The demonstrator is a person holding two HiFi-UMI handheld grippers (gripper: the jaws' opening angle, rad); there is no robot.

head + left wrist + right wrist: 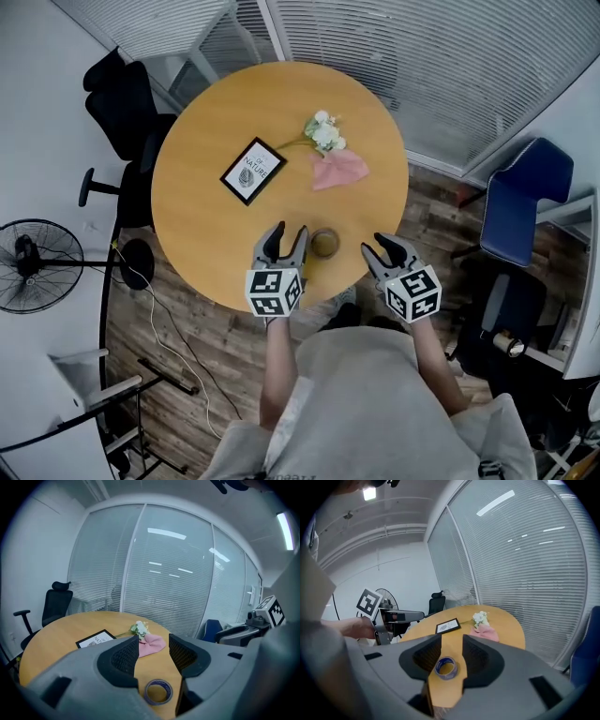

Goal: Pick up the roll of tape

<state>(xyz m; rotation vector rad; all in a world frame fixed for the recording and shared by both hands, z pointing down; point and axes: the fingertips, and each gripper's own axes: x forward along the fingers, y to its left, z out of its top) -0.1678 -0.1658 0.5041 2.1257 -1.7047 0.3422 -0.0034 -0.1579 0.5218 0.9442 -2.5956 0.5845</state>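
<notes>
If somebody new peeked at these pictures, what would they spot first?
Probably the big round wooden table in the middle of the head view, with the left gripper and right gripper open over its near edge. Between them the small roll of tape lies flat on the wood. Farther back sit a pink cloth, white flowers and a framed picture.

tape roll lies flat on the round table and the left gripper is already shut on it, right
No: the left gripper is open, its jaws apart and off the tape roll, as the left gripper view shows. The tape roll does lie flat on the round table.
</notes>
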